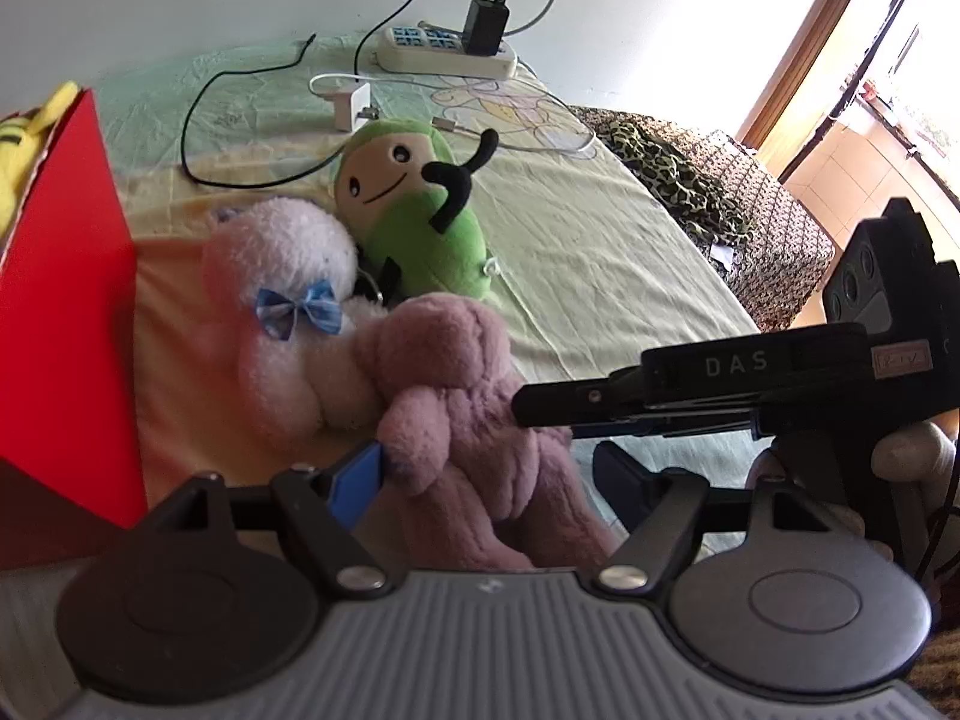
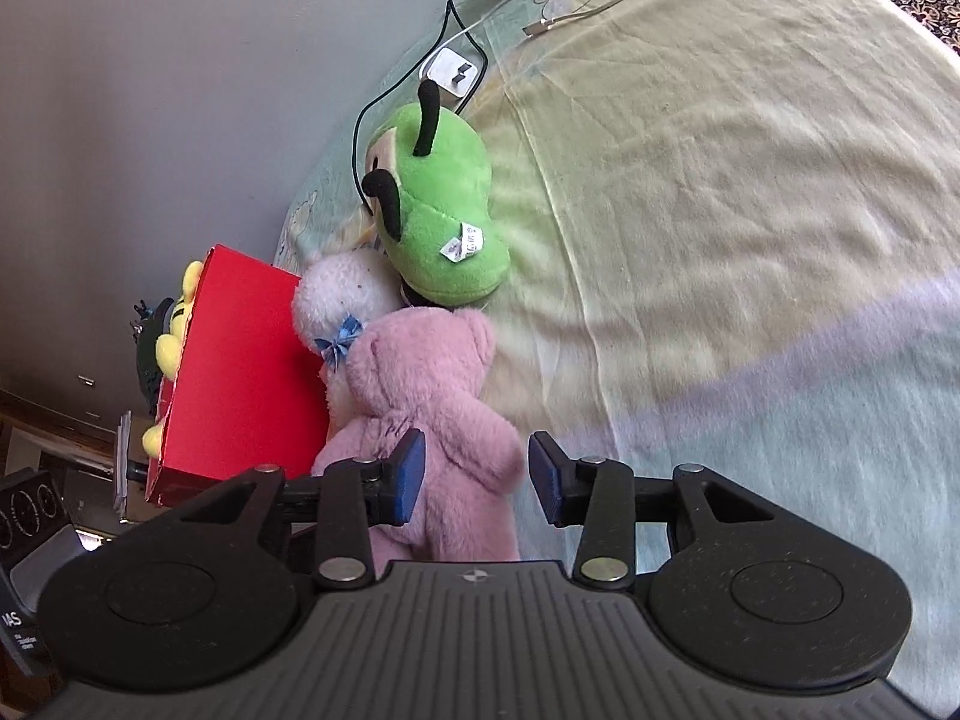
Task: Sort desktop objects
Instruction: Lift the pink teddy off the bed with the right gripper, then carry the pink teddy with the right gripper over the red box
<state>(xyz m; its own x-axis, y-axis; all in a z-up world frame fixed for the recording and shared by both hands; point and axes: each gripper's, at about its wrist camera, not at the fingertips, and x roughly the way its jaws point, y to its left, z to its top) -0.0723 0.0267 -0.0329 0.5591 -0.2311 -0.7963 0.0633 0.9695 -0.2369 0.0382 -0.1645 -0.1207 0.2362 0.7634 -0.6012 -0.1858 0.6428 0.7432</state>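
A pink teddy bear (image 1: 468, 420) (image 2: 420, 408) lies on the pale bedsheet (image 2: 720, 240), leaning on a white plush with a blue bow (image 1: 282, 300) (image 2: 342, 294). Behind them lies a green plush (image 1: 414, 210) (image 2: 444, 216). My left gripper (image 1: 490, 483) is open around the bear's body; its right pad stands clear of the fur. My right gripper (image 2: 477, 474) is open too, straddling the bear's arm, and shows from the side in the left wrist view (image 1: 528, 408). A red box (image 1: 60, 312) (image 2: 240, 384) stands at the left with a yellow plush (image 1: 18, 144) (image 2: 174, 330) in it.
At the back by the wall lie a white power strip (image 1: 447, 51), a white charger (image 1: 351, 102) (image 2: 453, 75) and a looping black cable (image 1: 198, 138). Leopard-print fabric (image 1: 678, 180) borders the sheet on the right. A hand (image 1: 912, 456) holds the right gripper.
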